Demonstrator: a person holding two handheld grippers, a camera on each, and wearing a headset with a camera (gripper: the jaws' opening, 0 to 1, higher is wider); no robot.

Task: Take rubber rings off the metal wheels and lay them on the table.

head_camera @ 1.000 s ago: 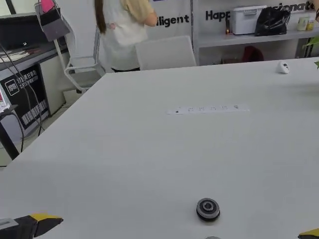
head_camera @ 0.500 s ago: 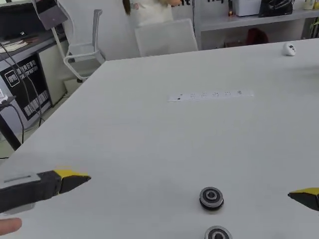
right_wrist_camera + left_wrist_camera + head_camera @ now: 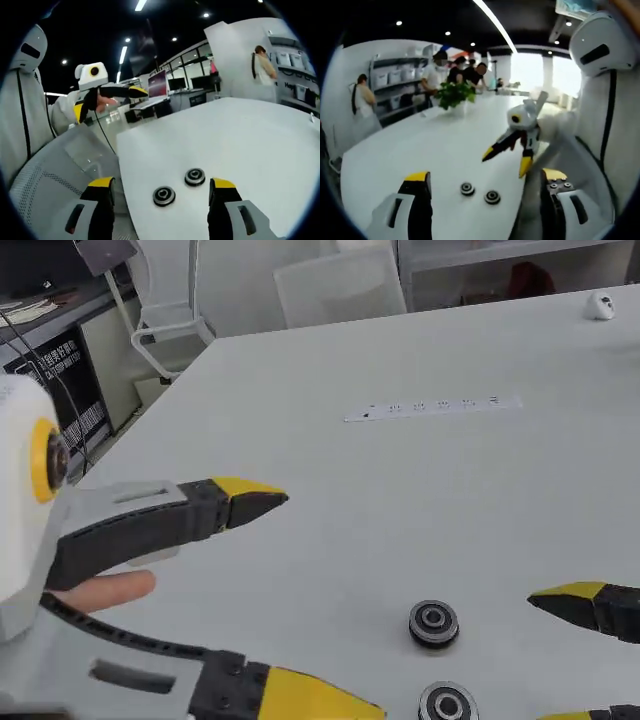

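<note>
Two metal wheels lie flat on the white table [image 3: 400, 490], close to its front edge; the far wheel [image 3: 433, 623] and the near wheel [image 3: 446, 704] are just beside each other but not touching. A dark rubber ring [image 3: 433, 643] is worn round each wheel, so no ring is taken off yet.

The left gripper [image 3: 330, 605] is held wide apart and nothing is gripped by it; the right gripper [image 3: 537, 658] is spread wide too, with nothing in it; the wheels are found between the two grippers.

The wheels are likely hard, smooth and a bit heavy, so they may be pushed along the table if poked; the rings are likely soft and stretchy, and probably stuck on tight. A wheel is best pinched by its flat sides with one gripper; the ring is best caught at its outer edge by the other and rolled off.
</note>
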